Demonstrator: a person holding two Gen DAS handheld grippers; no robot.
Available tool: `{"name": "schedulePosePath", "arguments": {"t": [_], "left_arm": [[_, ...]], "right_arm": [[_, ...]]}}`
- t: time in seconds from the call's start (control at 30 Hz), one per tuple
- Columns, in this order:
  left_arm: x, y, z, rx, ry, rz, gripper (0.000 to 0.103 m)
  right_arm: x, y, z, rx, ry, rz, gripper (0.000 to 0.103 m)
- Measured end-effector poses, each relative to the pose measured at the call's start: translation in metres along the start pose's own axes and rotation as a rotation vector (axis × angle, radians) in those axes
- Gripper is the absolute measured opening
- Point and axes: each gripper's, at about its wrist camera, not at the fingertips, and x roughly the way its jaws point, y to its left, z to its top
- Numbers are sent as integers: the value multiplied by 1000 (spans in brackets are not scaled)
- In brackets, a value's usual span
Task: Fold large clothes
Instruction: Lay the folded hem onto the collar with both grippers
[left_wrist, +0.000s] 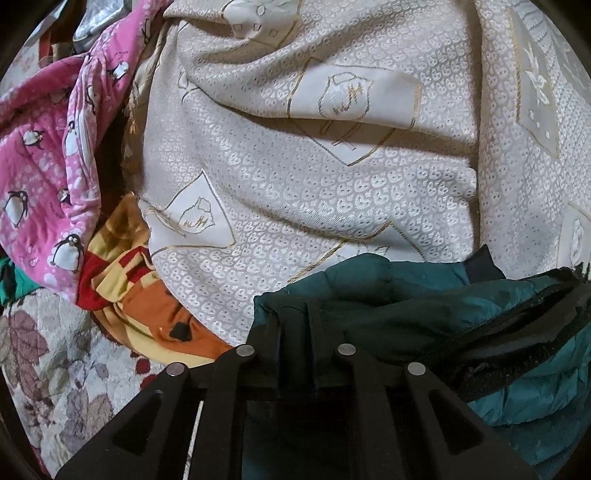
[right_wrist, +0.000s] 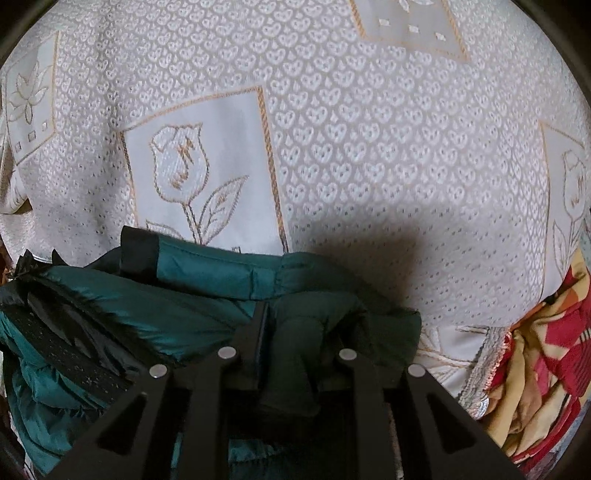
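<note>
Both claws, left gripper (left_wrist: 297, 314) and right gripper (right_wrist: 291, 314), pinching puffy teal quilted jacket (right_wrist: 207, 269); lower evenly onto cream woven tulip-patterned cover (right_wrist: 369, 147), keeping the 2 corners level.

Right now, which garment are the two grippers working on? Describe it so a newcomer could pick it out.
Find the wide cream woven bedspread with tulip panels. At its near edge lies a dark teal quilted puffer jacket with black trim. It is the only plain, shiny, padded item; the pink penguin-print fleece and red-and-yellow checked blanket are patterned.
</note>
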Motion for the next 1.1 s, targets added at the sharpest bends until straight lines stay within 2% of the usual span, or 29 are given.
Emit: {"name": "schedulePosePath", "arguments": {"t": [0.13,0.27,0.3,0.33,0.4,0.5,0.6,0.67,0.77,0.97,1.1], "left_arm": [[-11,1,0,17,-28,-5,0],[-26,12,4,-22,-45,-65,0],[-32,16,6,-34,-53,-79,6],[-39,20,8,-39,-74,-71,19],[-58,28,9,-52,-149,-53,34],[-83,34,10,-54,-218,-71,35],[-96,29,6,-33,-238,-86,35],[-96,22,3,-13,-226,-100,35],[-87,8,-3,8,-185,-106,35],[-59,-8,-10,24,-112,-85,35],[-40,-12,-7,18,-82,-66,35]], "right_arm": [[4,11,0,-13,-3,-12,23],[0,16,-1,-3,-12,8,26],[-2,14,-1,-2,-12,9,26],[-2,15,0,-1,-12,7,26],[-1,17,0,-2,-14,1,27],[-1,19,0,2,-20,-6,28],[-4,20,3,21,-25,15,34],[-17,21,7,46,-58,58,51],[-42,24,10,58,-122,117,66],[-94,35,2,33,-298,166,74],[-98,58,-5,-83,-313,218,74]]}}
